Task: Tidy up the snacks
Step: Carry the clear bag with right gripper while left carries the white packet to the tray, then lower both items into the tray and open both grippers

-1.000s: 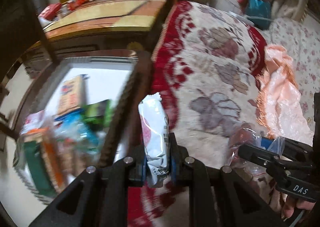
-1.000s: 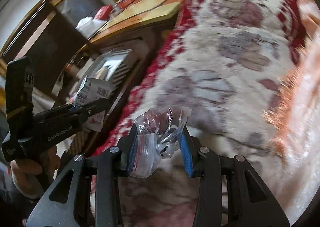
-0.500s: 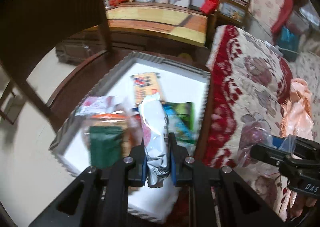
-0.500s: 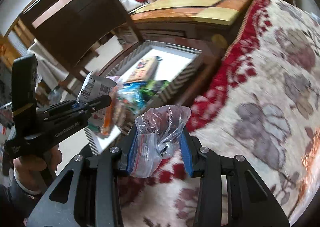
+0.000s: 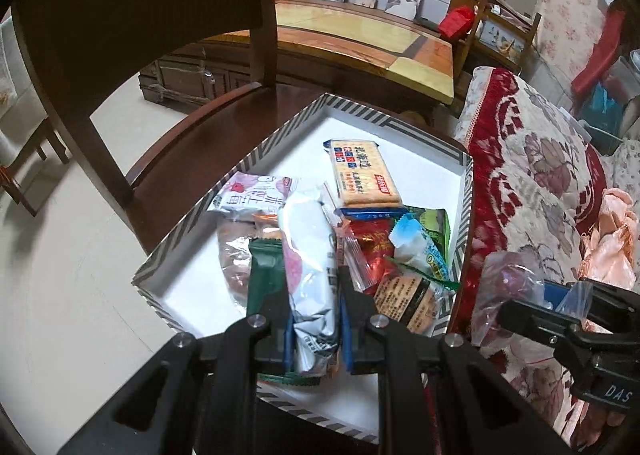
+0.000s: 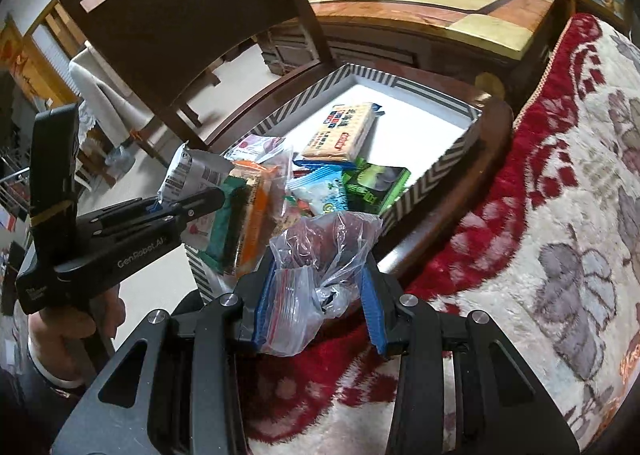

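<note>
Left fingers (image 5: pixel 343 319) now over box (image 5: pixel 256 151), pinching packet (image 5: pixel 310 275).

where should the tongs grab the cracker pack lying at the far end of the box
Take the cracker pack across its two long edges near the middle, coming straight down from above. It lies flat and label-up on the bare white floor of the box, with open space on its left, right and far sides. Its near short end overlaps the pile of other snacks, so avoid that end.
</note>
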